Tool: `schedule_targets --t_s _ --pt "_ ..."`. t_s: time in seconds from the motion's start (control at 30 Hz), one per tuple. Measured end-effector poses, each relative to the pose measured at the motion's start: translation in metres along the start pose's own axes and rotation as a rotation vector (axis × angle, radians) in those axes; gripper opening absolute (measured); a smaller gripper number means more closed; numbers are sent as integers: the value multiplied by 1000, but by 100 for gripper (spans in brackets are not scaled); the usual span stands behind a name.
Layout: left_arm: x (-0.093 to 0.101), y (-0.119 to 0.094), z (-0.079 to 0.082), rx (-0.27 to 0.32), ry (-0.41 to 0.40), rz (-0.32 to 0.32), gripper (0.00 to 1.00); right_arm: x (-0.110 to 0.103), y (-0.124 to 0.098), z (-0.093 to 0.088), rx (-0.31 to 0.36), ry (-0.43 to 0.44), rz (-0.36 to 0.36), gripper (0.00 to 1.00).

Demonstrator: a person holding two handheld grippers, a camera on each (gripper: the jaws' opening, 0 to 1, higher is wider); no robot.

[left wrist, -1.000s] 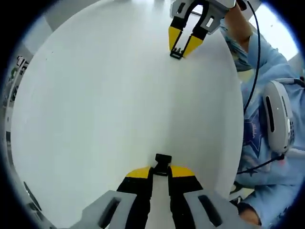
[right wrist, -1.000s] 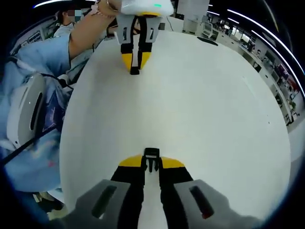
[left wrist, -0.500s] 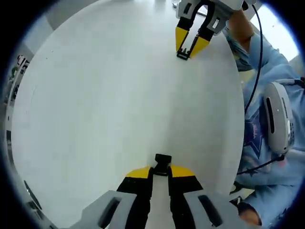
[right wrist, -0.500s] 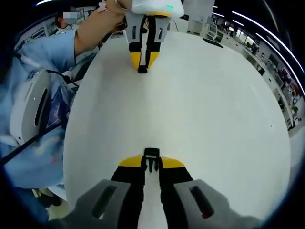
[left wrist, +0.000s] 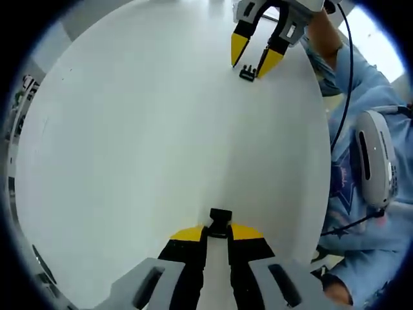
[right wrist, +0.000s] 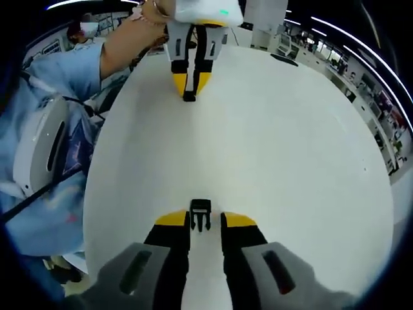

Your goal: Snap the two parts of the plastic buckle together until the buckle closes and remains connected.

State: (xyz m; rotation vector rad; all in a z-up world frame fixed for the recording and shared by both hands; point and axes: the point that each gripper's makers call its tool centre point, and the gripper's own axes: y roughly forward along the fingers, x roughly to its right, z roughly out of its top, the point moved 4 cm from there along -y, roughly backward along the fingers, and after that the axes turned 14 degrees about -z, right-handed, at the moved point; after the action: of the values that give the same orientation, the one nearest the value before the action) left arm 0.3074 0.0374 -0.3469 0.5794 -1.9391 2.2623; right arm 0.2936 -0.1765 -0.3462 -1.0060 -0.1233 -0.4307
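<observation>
Left gripper: the left gripper [left wrist: 218, 234] has its yellow-tipped jaws closed on a black buckle part [left wrist: 220, 219], which sticks out past the tips, low over the tabletop [left wrist: 142, 148]. In the right gripper view it sits at the far edge [right wrist: 189, 87], jaws pinched on that part.
Right gripper: the right gripper [right wrist: 200, 221] has its jaws spread apart; the second buckle part [right wrist: 200, 214] lies on the tabletop between the tips, gripped by neither jaw. In the left gripper view this gripper [left wrist: 251, 59] shows parted jaws with the part [left wrist: 246, 73] just at the tips.
Separation: the 2 buckle parts lie well apart, at opposite ends of the white round tabletop.
Path between: bare tabletop surface; nothing stands between the 2 parts.
Surroundings: a person in a light blue sleeve [right wrist: 61, 77] sits beside the tabletop; a white headset-like device [left wrist: 375, 158] with a black cable [left wrist: 348, 71] hangs at the person's front.
</observation>
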Motion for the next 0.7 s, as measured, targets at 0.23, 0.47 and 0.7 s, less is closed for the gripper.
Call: schedule_targets --t_s 0.23,0.47,0.7 --pt "1 -1 1 0 2 2 11 0 -6 -7 5 9 -24 19" --pt "2 -1 2 -2 3 7 11 5 -10 -12 1 16 -44 19" --pt "2 -1 3 -1 1 5 11 12 -10 -15 -6 9 -67 19"
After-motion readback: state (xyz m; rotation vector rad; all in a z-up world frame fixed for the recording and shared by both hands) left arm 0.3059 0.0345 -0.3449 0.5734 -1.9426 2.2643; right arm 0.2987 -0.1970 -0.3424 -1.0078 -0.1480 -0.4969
